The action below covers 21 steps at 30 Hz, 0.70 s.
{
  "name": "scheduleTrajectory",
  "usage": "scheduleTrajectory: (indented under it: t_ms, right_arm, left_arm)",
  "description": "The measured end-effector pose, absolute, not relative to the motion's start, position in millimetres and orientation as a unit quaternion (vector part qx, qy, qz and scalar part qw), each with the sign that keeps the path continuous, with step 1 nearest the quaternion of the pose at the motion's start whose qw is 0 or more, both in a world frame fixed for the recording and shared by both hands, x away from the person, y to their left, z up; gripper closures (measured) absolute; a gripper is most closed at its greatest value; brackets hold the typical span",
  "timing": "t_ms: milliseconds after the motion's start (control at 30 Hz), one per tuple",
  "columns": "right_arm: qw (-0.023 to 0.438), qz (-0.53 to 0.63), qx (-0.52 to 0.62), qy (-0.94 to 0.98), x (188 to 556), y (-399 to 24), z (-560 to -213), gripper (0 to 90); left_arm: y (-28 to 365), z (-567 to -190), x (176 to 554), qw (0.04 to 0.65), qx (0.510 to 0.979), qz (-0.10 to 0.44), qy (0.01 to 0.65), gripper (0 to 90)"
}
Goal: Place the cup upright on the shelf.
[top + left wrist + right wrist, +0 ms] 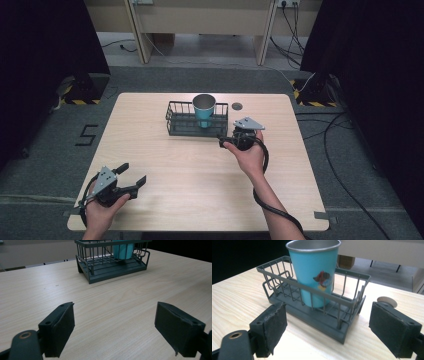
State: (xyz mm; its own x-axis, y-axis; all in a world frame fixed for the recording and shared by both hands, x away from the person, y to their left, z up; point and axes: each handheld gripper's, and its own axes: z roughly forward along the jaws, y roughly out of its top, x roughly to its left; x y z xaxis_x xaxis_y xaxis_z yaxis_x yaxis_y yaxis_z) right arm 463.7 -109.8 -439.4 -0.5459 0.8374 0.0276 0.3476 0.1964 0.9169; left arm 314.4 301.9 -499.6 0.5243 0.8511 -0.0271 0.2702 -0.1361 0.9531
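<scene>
A turquoise metal cup point(314, 272) stands upright inside the grey wire basket point(352, 308). The right gripper point(327, 330) hovers just before the basket, jaws wide apart, empty. The left gripper point(113, 331), well apart from the basket, gapes empty too.

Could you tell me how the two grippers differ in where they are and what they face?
The right gripper sits just in front of the wire basket, while the left gripper is held far back near the table's near-left corner. The right gripper's own view faces the blue cup close up; the left gripper's view has the basket in the distance. Both are open and hold nothing.
</scene>
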Motion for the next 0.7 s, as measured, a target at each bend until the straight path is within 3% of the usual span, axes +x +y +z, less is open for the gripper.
scheduleTrajectory:
  t_ms: [700]
  right_arm:
    - [0.262, 0.483, 0.408, 0.729, 435, -147, -447, 15.5]
  left_arm:
    - [302, -499, 314, 0.521, 0.699, 0.281, 0.402, 15.8]
